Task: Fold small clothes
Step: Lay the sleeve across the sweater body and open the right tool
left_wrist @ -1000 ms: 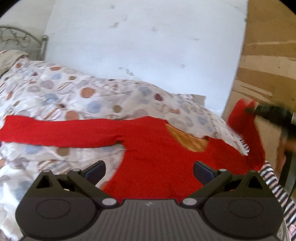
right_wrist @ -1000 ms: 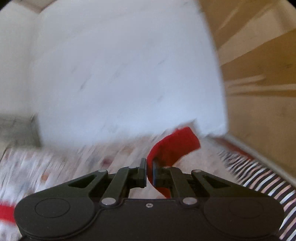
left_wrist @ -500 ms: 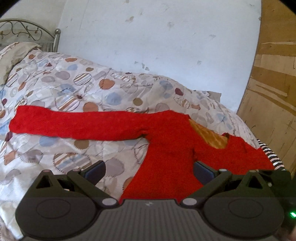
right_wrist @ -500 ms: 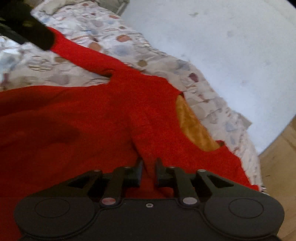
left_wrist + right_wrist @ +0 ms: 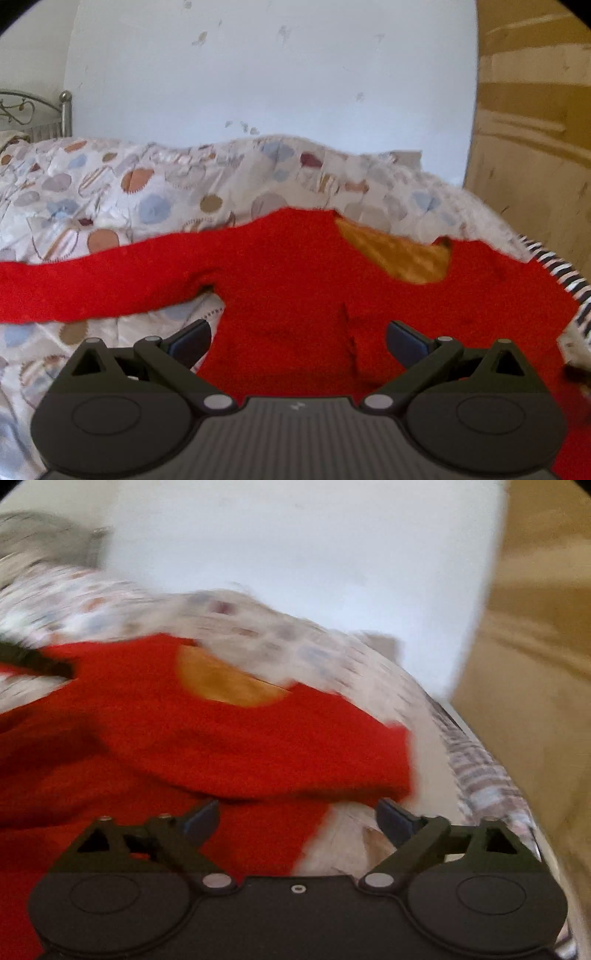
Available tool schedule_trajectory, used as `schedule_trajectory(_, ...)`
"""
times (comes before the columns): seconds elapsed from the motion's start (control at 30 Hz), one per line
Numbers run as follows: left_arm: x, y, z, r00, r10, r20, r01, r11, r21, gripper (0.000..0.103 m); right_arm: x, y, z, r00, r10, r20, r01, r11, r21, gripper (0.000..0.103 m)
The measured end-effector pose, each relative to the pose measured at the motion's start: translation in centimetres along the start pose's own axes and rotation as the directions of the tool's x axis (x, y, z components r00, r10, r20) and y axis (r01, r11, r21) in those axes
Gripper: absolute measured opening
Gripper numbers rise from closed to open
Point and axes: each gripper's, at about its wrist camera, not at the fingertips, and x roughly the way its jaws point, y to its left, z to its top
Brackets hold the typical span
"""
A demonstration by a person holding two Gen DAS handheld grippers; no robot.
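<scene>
Garment: red long-sleeved sweater (image 5: 295, 291) lying flat on the patterned bedspread (image 5: 155, 195), near the right-hand edge of the bed, where a striped fabric (image 5: 561, 273) shows under it.
Left gripper: the left gripper (image 5: 297, 338) hovers low over the sweater's body with its jaws wide apart and nothing between them.
Right gripper: the right gripper (image 5: 295, 818) also stands wide open and empty, over the sweater's right side; its view is motion-blurred, so fine detail is lost.
Right sleeve: in the right wrist view the right sleeve (image 5: 314, 746) looks already laid across the chest, its cuff end near the right edge of the body.
Left sleeve: the left sleeve (image 5: 96, 284) lies stretched out straight to the left, flat on the bedspread and not folded.
Step in hand: by my reading, the left sleeve fold comes next.
Doing it well: grip the left sleeve toward its cuff, taking both layers of knit and none of the bedspread; lift only enough to clear the body; carry it across so that the fold line falls at the shoulder seam; lay it flat before letting go.
Risk: the knit looks soft and thick, so a drag could pull the body askew or disturb the sleeve already laid.
Heading: the neckline (image 5: 399, 254), with its orange lining showing, points away from the cameras toward the white wall (image 5: 277, 74); the hem is toward the grippers.
Long axis: with the left sleeve outstretched, the sweater's longest run is left to right across the bed; the body itself runs from the near side toward the wall.
</scene>
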Motion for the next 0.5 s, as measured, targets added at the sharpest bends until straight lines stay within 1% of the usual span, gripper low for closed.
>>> schedule_trajectory(0.03,0.8,-0.2,-0.3,1.0,0.009,-0.008,-0.009,1.0,0.002,0.103,0.6,-0.9,-0.1,1.0,-0.022,-0.012,0.022,0.999,0.033,0.076)
schedule_trajectory(0.1,1.9,-0.3,-0.8,0.999,0.025,-0.031,-0.025,1.0,0.013,0.103,1.8,-2.4,-0.3,0.997,-0.066,-0.025,0.068,0.996,0.062,0.062)
schedule_trajectory(0.17,2.5,-0.2,-1.6,0.998,0.035,-0.051,-0.034,0.999,0.016,0.103,3.3,-3.2,-0.5,0.994,-0.107,-0.031,0.108,0.993,0.049,0.056)
schedule_trajectory(0.23,2.9,0.1,-2.5,0.997,0.032,-0.065,-0.031,0.999,0.012,0.103,4.6,-3.6,-0.4,0.992,-0.125,-0.018,0.126,0.992,0.028,0.056)
schedule_trajectory(0.33,2.9,0.4,-3.4,0.998,0.029,-0.05,-0.029,1.0,0.01,0.103,6.0,-3.6,0.2,0.985,-0.165,0.05,0.167,0.985,-0.038,0.056)
schedule_trajectory(0.4,2.9,0.5,-3.6,0.998,0.028,-0.049,-0.028,1.0,0.007,0.102,6.6,-3.2,0.5,0.98,-0.18,0.09,0.188,0.979,-0.085,0.053)
schedule_trajectory(0.43,3.0,0.5,-3.7,0.998,0.027,-0.051,-0.027,1.0,0.008,0.102,6.8,-3.1,0.7,0.98,-0.171,0.101,0.181,0.978,-0.102,0.041)
schedule_trajectory(0.47,3.0,0.6,-3.7,0.998,0.025,-0.052,-0.025,1.0,0.008,0.102,7.0,-3.2,0.8,0.983,-0.154,0.102,0.165,0.981,-0.105,0.018)
schedule_trajectory(0.5,3.0,0.6,-3.8,0.998,0.023,-0.052,-0.023,1.0,0.006,0.102,6.9,-3.2,0.8,0.985,-0.14,0.099,0.149,0.985,-0.087,0.014)
